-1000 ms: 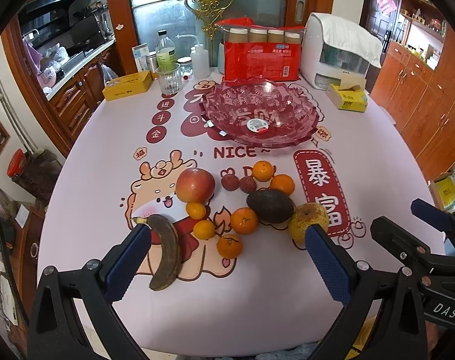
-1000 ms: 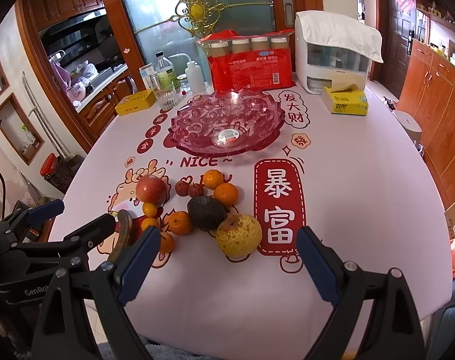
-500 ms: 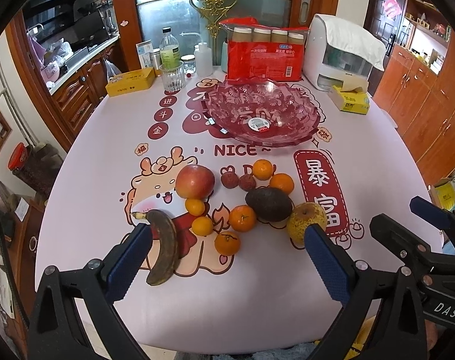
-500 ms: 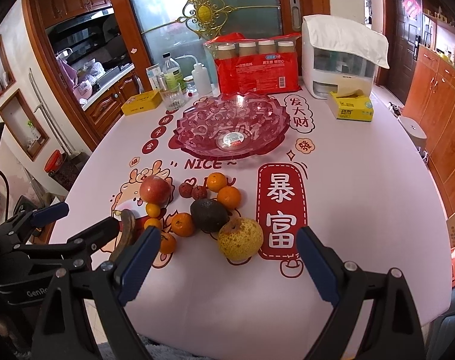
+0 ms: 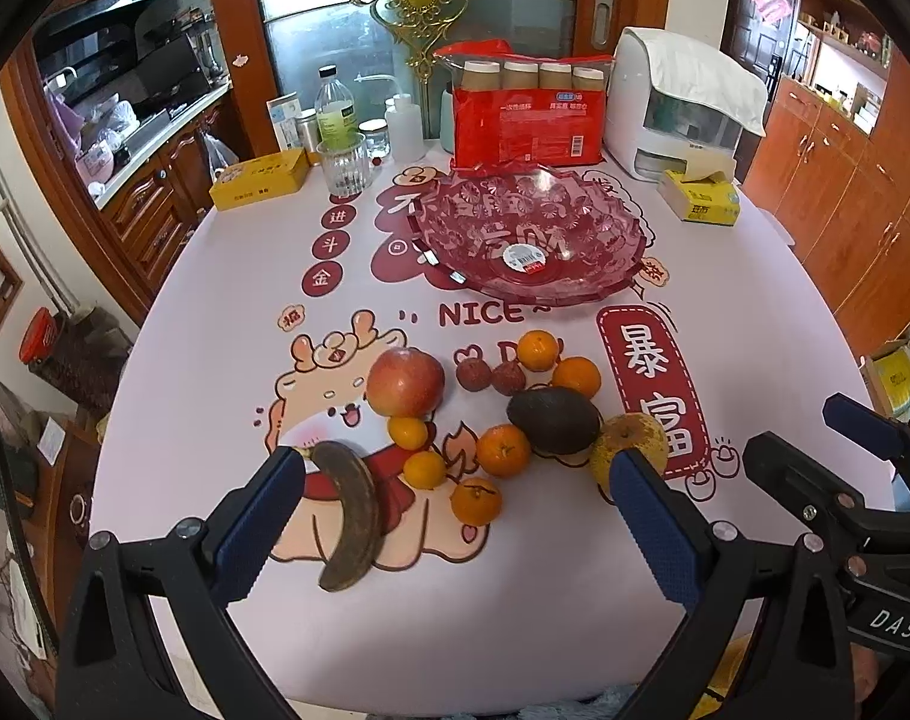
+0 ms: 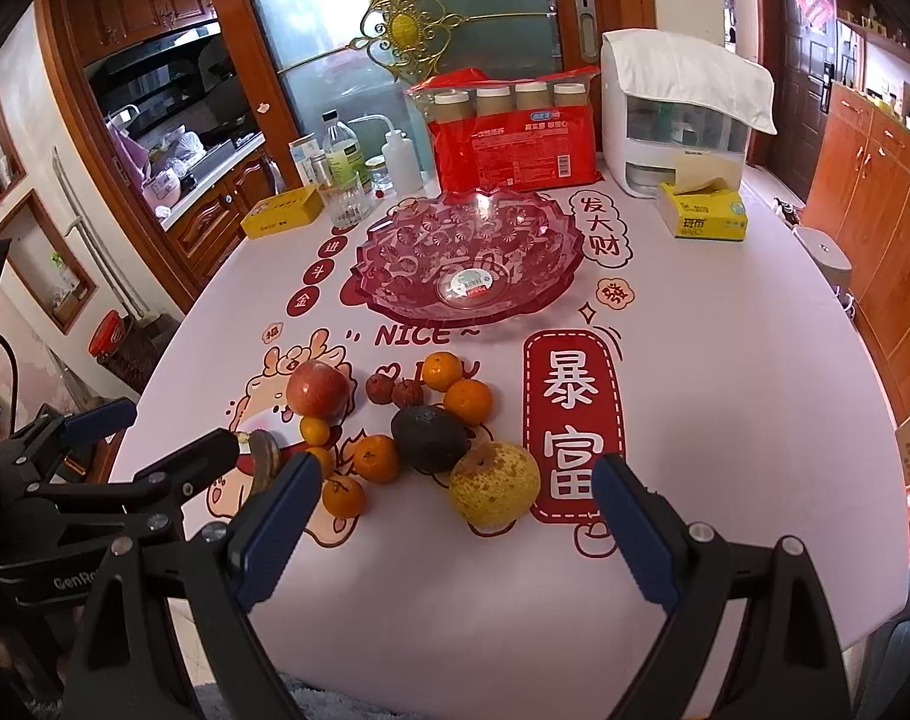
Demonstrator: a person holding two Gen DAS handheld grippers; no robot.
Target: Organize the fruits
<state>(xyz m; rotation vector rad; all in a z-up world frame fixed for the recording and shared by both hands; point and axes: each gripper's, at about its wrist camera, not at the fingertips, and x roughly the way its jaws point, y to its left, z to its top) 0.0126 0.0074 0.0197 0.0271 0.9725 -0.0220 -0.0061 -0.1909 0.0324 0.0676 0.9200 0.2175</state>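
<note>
Fruit cluster loose on printed tablecloth (image 5: 215,324), pink cut-glass bowl (image 5: 530,240) empty behind it.
Red apple (image 5: 405,382), dark avocado (image 5: 553,420), yellow-brown pear (image 6: 494,484), blackened banana (image 5: 351,519) unmoved since 1 s ago. Left gripper (image 5: 455,516) and right gripper (image 6: 455,525) stay spread, holding nothing. Pear half hidden in left view, whole in right; banana's stem end possibly touching left finger.

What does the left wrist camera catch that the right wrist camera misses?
Only the left wrist view shows the whole brown banana and the right claw from the side. Only the right wrist view shows the whole yellow pear and the left claw from the side. Both show the empty red glass bowl, the apple, the avocado and six small oranges on the table.
</note>
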